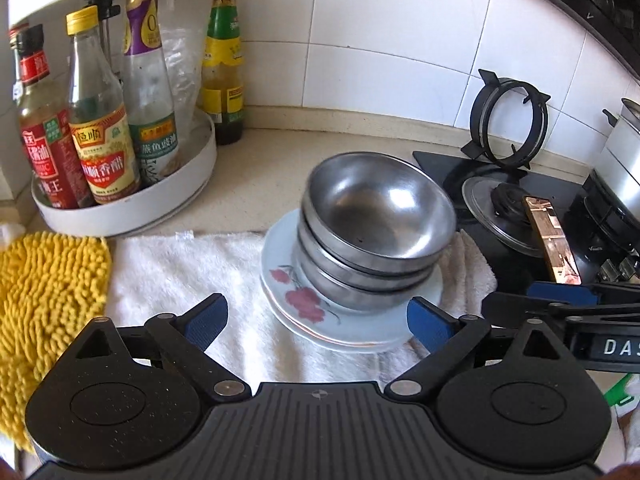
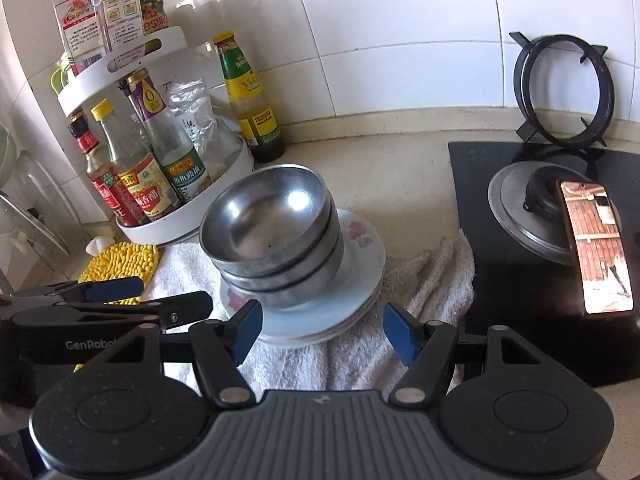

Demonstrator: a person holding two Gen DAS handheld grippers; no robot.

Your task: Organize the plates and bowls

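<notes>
Bowls (image 1: 376,216): three steel ones nested, atop plates (image 1: 344,320)
Plates: stacked on white towel (image 1: 192,272), on counter (image 1: 272,160)
Left hand-held gripper (image 1: 316,322): jaws apart, empty
Right hand-held gripper (image 2: 322,330): jaws apart, empty, just before plates

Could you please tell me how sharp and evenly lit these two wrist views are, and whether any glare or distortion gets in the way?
Left wrist view: the steel bowls are motion-smeared, the bottles sharper; fisheye bends the tile lines. Right wrist view: mildly soft, a bright highlight inside the top bowl, and the phone on the stove mirrors a bright reflection; corners vignette black in both.
</notes>
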